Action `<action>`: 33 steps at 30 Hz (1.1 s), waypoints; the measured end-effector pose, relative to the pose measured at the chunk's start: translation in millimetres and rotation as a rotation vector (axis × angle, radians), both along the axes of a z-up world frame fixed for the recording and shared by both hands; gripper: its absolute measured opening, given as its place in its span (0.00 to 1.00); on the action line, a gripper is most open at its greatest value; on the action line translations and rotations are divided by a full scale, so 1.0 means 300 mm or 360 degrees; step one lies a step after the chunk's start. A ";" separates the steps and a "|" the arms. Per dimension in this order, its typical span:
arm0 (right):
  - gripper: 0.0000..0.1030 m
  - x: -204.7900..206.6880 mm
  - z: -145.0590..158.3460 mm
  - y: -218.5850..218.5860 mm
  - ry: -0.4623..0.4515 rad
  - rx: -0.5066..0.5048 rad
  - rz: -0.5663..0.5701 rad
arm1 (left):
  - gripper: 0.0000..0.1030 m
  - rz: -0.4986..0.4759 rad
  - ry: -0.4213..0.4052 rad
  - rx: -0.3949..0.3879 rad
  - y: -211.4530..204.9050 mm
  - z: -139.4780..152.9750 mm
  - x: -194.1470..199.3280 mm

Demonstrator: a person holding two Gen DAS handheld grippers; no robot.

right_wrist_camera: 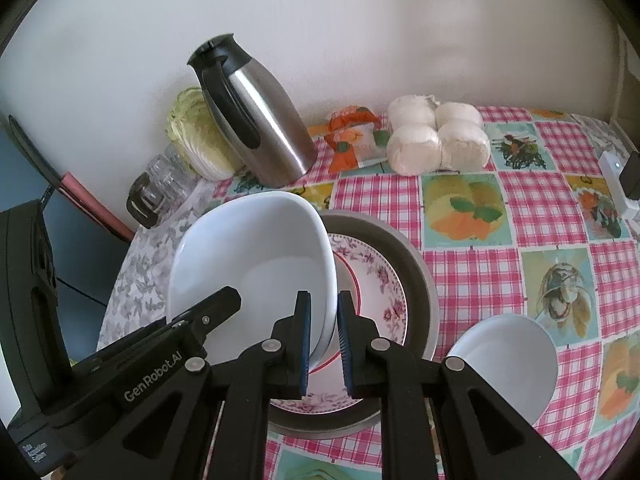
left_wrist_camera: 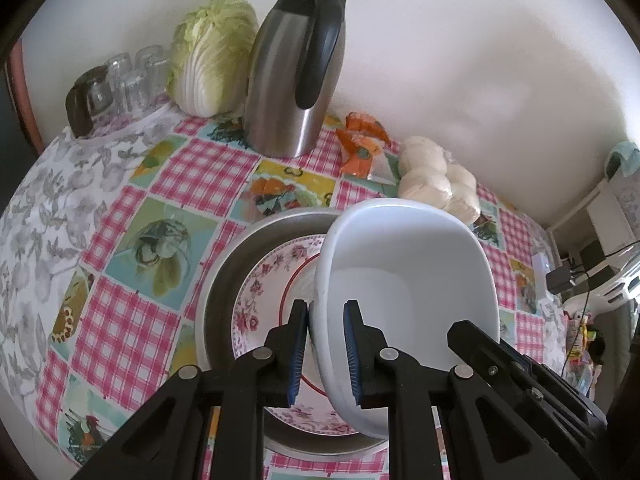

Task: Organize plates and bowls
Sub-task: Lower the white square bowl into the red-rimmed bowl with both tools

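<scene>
Gripping the white square bowl (left_wrist_camera: 412, 280) from both sides, you have the left gripper (left_wrist_camera: 326, 344) clamped on its left rim, one blue pad inside the wall and one outside. Your right gripper (right_wrist_camera: 324, 340) is clamped the same way on the opposite rim, and in each wrist view the other tool's black finger shows at the bowl's far edge. The bowl hangs tilted above the floral plate (left_wrist_camera: 272, 284), which lies inside a wide grey metal dish (left_wrist_camera: 224, 264) on the checked tablecloth (left_wrist_camera: 132, 320); whether the bowl's underside touches the plate you cannot tell. Off to your right, near the table's front edge, a smaller white bowl (right_wrist_camera: 508, 364) sits on the cloth, apart from the stack. Farther back, a steel thermos jug (left_wrist_camera: 288, 80) stands against the wall with a napa cabbage (left_wrist_camera: 212, 56) just beside it and upturned glasses (left_wrist_camera: 128, 76) beyond that. A bag of pale buns (right_wrist_camera: 436, 140) and an orange packet (right_wrist_camera: 348, 136) lie near the wall too.
</scene>
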State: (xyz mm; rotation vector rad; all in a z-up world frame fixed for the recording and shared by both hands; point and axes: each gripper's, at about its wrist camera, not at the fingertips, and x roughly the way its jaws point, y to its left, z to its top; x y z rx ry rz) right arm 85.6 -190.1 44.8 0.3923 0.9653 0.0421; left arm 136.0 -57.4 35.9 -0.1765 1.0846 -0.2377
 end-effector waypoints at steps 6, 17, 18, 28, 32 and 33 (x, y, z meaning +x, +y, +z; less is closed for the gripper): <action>0.15 0.012 -0.028 -0.001 0.0036 0.0005 -0.0002 | 0.20 0.0005 0.0026 0.0016 0.003 -0.023 0.008; 0.15 0.026 -0.055 0.001 0.0072 0.0001 -0.0011 | 0.20 0.0001 0.0075 0.0042 -0.008 -0.054 0.027; 0.15 0.028 -0.058 0.000 0.0076 0.0001 -0.0011 | 0.20 0.0000 0.0078 0.0047 -0.009 -0.056 0.027; 0.15 0.042 -0.101 -0.004 0.0132 0.0002 -0.0013 | 0.22 -0.0010 0.0117 0.0100 -0.030 -0.086 0.041; 0.15 0.044 -0.103 -0.005 0.0132 0.0013 -0.0011 | 0.23 -0.0014 0.0105 0.0132 -0.037 -0.084 0.039; 0.15 0.044 -0.104 -0.004 0.0132 0.0015 -0.0013 | 0.23 -0.0015 0.0103 0.0136 -0.037 -0.084 0.040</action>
